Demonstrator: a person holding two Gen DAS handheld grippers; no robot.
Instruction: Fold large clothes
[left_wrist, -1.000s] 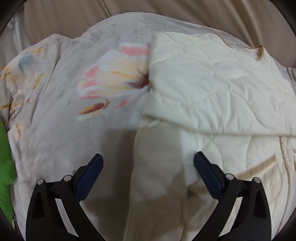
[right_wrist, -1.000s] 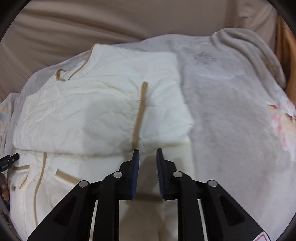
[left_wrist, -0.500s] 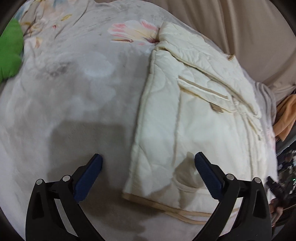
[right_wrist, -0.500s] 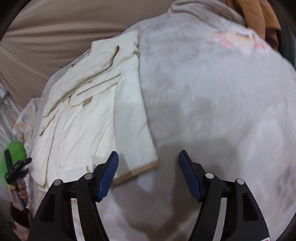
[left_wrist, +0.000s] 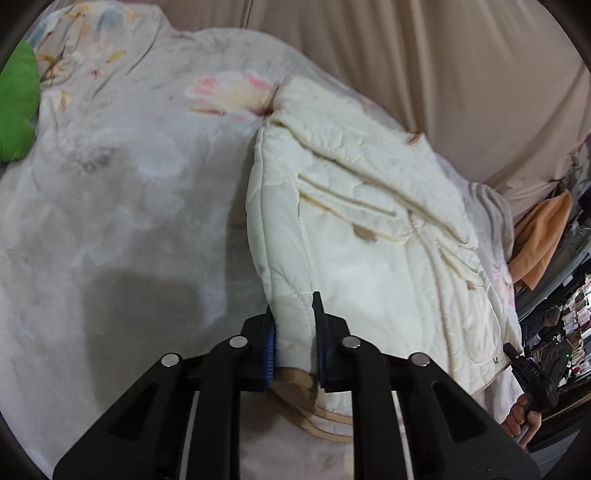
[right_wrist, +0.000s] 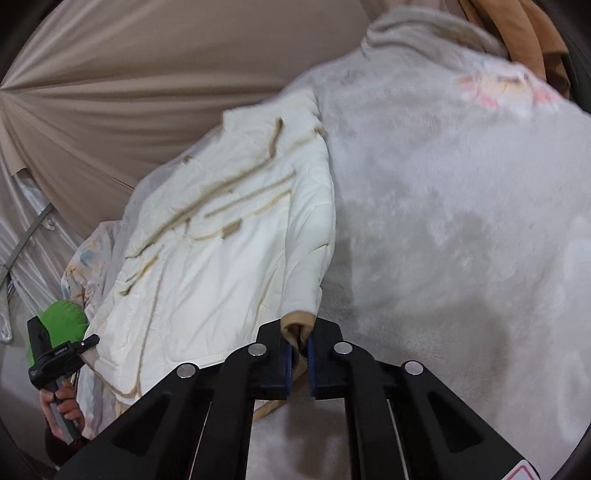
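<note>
A cream quilted jacket (left_wrist: 369, 229) with tan trim lies partly folded on a pale fleece blanket (left_wrist: 110, 206); it also shows in the right wrist view (right_wrist: 229, 258). My left gripper (left_wrist: 295, 347) is shut on the jacket's lower left hem corner. My right gripper (right_wrist: 299, 354) is shut on the tan-trimmed lower right hem corner, which is lifted slightly off the blanket (right_wrist: 461, 240). The other hand and its gripper (left_wrist: 532, 380) show at the right edge of the left wrist view, and likewise at the left edge of the right wrist view (right_wrist: 55, 358).
A green cushion (left_wrist: 16, 103) lies at the blanket's far left, also seen in the right wrist view (right_wrist: 64, 317). Beige curtains (left_wrist: 424, 55) hang behind. An orange cloth (left_wrist: 543, 236) hangs at the right, beside cluttered shelves.
Both grippers were open above the jacket's hem half a second ago. Now both have closed on its lower corners and the hem has lifted.
</note>
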